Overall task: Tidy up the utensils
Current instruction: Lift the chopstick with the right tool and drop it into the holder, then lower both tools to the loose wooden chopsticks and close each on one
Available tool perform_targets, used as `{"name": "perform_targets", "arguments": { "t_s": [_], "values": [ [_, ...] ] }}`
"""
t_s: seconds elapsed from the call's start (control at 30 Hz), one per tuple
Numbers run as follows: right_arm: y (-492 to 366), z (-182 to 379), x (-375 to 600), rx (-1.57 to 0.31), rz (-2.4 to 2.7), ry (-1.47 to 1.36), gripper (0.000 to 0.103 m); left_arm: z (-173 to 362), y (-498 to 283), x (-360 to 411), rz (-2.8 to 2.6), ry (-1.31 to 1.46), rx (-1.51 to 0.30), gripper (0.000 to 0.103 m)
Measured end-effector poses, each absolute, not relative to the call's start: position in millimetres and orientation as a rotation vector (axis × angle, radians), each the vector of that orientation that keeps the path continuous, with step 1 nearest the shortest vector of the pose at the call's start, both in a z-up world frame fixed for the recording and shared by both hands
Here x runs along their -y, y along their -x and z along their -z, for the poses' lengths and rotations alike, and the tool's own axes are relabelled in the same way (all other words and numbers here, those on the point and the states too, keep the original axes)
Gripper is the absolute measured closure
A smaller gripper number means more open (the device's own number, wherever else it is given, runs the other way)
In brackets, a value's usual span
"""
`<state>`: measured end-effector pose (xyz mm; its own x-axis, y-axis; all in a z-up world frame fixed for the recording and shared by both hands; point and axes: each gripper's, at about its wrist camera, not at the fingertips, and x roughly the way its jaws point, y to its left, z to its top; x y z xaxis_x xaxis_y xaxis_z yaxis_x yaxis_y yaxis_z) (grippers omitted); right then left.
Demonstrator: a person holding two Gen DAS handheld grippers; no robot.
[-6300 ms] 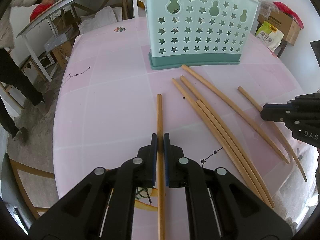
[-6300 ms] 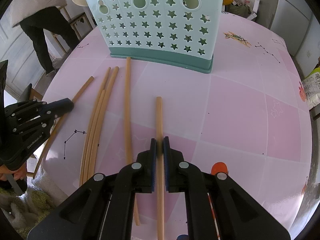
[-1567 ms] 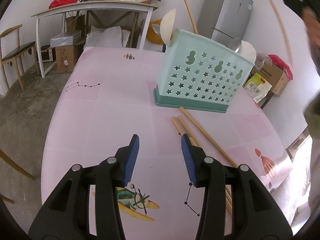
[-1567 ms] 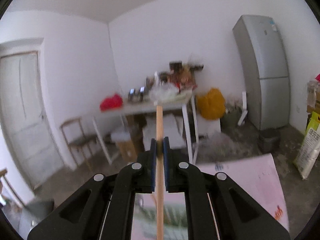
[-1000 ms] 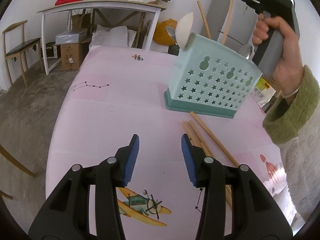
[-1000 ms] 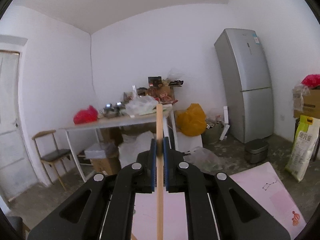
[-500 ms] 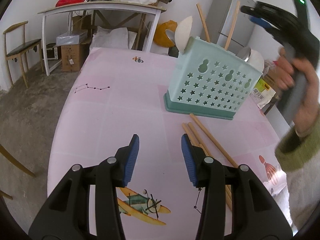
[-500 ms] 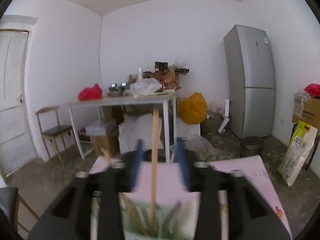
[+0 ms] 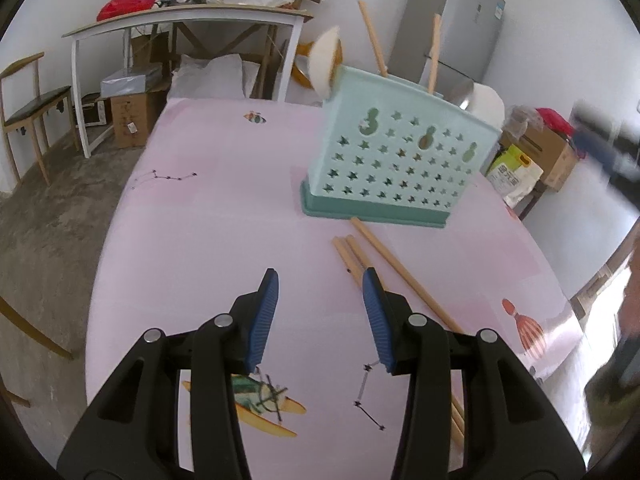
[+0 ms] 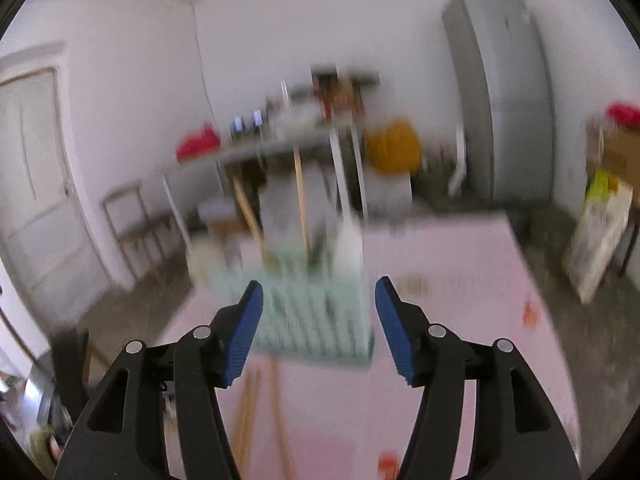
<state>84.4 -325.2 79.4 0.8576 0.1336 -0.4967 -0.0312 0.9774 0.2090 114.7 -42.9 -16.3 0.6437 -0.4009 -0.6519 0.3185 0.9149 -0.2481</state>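
Note:
A mint-green star-holed utensil basket (image 9: pixel 396 164) stands on the pink table (image 9: pixel 200 240). Two wooden chopsticks (image 9: pixel 434 52) stand upright in it, beside a white spoon (image 9: pixel 324 60). Several more chopsticks (image 9: pixel 400 268) lie on the table in front of the basket. My left gripper (image 9: pixel 318 316) is open and empty, low over the table, short of the loose chopsticks. My right gripper (image 10: pixel 318 328) is open and empty, above and in front of the basket (image 10: pixel 312 312); its view is blurred. The two upright chopsticks (image 10: pixel 300 208) show there too.
A white trestle table (image 9: pixel 180 24) with clutter, a chair (image 9: pixel 24 96), cardboard boxes (image 9: pixel 128 108) and a grey fridge (image 9: pixel 452 16) stand behind the pink table. A blurred dark shape (image 9: pixel 608 156) is at the right edge of the left wrist view.
My right gripper has opened and let go of its chopstick, which now stands in the basket. It has pulled back from the basket. My left gripper stays open and nearly still.

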Motion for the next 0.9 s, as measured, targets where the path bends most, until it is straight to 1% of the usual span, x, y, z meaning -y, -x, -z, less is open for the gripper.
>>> {"name": "perform_targets", "arguments": {
  "t_s": [0.13, 0.23, 0.37, 0.73, 0.9],
  "values": [
    [-87.4, -18.8, 317.5, -0.784, -0.072, -0.212, 0.046, 20.9, -112.3, 54.2, 0.442, 0.083, -0.813, 0.062],
    [-84.6, 9.3, 316.0, -0.873, -0.07, -0.247, 0.046, 24.4, -110.8, 64.9, 0.46, 0.059, -0.837, 0.062],
    [-79.0, 22.8, 314.4, -0.898, -0.083, -0.27, 0.046, 30.3, -109.3, 80.7, 0.479, 0.013, -0.86, 0.062],
    [-81.0, 21.9, 309.1, -0.897, -0.115, -0.284, 0.046, 45.2, -101.4, 107.3, 0.456, -0.146, -0.881, 0.062],
    [-80.3, 22.9, 307.9, -0.9, -0.125, -0.285, 0.046, 45.5, -101.5, 106.2, 0.448, -0.153, -0.875, 0.062]
  ]
}}
